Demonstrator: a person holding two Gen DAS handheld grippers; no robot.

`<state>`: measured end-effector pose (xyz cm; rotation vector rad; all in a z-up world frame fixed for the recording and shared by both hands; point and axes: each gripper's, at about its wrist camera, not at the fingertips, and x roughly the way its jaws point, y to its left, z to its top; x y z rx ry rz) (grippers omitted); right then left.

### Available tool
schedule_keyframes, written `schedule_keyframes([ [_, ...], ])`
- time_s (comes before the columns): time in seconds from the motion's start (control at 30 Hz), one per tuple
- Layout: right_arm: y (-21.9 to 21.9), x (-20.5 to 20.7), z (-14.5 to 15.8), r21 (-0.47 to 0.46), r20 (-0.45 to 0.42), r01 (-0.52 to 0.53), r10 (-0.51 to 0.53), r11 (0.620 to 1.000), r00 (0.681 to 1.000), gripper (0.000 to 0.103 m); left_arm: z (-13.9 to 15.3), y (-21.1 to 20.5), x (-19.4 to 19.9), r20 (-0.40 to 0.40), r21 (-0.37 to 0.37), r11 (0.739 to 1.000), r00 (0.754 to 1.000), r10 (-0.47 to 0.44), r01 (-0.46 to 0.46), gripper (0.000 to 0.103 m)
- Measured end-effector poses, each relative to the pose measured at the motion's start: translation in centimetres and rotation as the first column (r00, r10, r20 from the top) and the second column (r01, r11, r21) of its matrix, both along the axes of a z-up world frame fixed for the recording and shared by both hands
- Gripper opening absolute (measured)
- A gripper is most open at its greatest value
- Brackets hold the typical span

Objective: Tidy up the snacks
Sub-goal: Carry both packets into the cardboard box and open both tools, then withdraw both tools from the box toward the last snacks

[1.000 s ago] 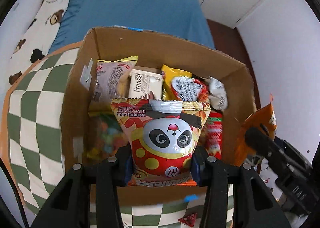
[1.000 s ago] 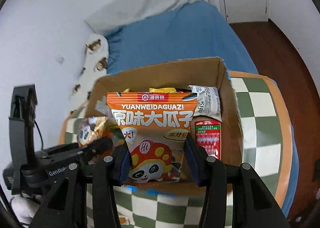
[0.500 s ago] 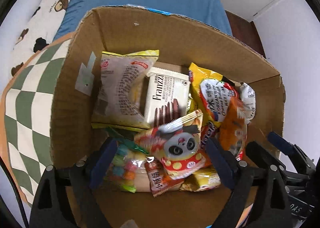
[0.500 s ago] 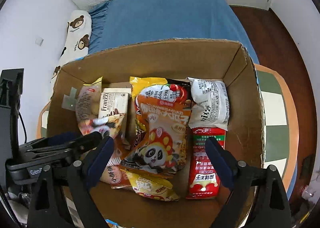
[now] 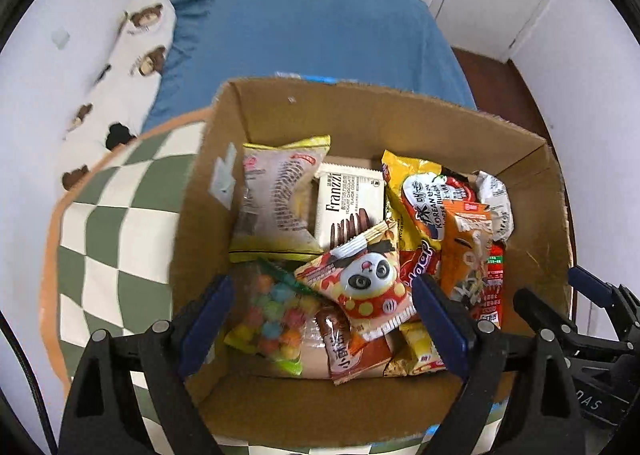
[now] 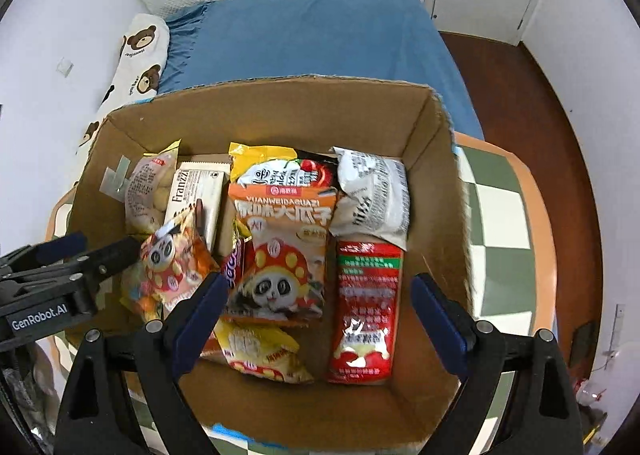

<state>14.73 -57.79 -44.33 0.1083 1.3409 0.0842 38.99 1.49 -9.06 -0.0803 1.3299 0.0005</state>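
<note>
Jaws on both my grippers stand spread wide with nothing pinched between them. My left gripper point(image 5: 320, 319) hangs over the near left part of the cardboard box point(image 5: 360, 123), and under it I see the small panda snack bag point(image 5: 360, 287) lying tilted on top of a clear bag of coloured candies point(image 5: 272, 315) and a brown wafer packet point(image 5: 344, 351). My right gripper point(image 6: 320, 315) hangs over the box's middle, above the orange sunflower-seed bag point(image 6: 284, 251), which lies flat on the heap, its top edge over a yellow Korean snack bag point(image 6: 276, 167). Just right of it lies a red packet point(image 6: 368, 307), with a white crumpled packet point(image 6: 372, 195) behind that. Toward the far left wall I see a white Franzzi biscuit pack point(image 5: 348, 203) beside a beige pastry bag point(image 5: 276, 199). The box sits on a green-and-white checked table point(image 5: 112, 215), with a blue bed point(image 6: 320, 39) beyond.
</note>
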Motion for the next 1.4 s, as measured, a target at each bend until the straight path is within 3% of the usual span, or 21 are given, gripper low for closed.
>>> schedule_keyframes([
  [0.23,0.0,-3.6,3.5,-0.024,0.104,-0.006,0.009,1.0,0.995,0.095,4.5,-0.4,-4.2,0.146,0.019,1.0,0.989,-0.003,0.0,0.091],
  [0.53,-0.2,-10.1,8.8,-0.03,0.256,0.004,0.004,1.0,0.967,0.095,10.4,-0.9,-11.0,0.309,0.021,1.0,0.951,-0.01,0.004,0.091],
  [0.87,-1.4,-17.5,15.1,-0.02,0.393,0.057,-0.044,0.998,0.918,0.098,13.4,-1.1,-17.6,0.373,0.003,1.0,0.928,-0.017,0.017,0.091],
  [1.0,-1.6,-20.0,15.8,0.014,0.387,0.06,-0.061,0.998,0.92,0.098,12.5,-0.8,-20.3,0.358,0.008,1.0,0.934,-0.016,0.014,0.091],
  [1.13,-1.6,-22.6,14.1,0.056,0.319,0.057,-0.072,0.997,0.945,0.098,9.2,0.3,-22.7,0.282,0.025,1.0,0.959,0.01,-0.018,0.091],
  [1.3,-1.8,-25.4,7.6,0.095,0.113,0.056,-0.067,0.994,0.991,0.098,2.9,2.8,-25.3,0.118,0.045,0.997,0.992,0.049,-0.055,0.091],
  [1.4,-2.2,-27.3,2.6,0.125,-0.027,0.078,-0.075,0.989,0.997,0.098,-0.9,4.6,-27.0,0.023,0.054,0.995,0.996,0.087,-0.088,0.091],
])
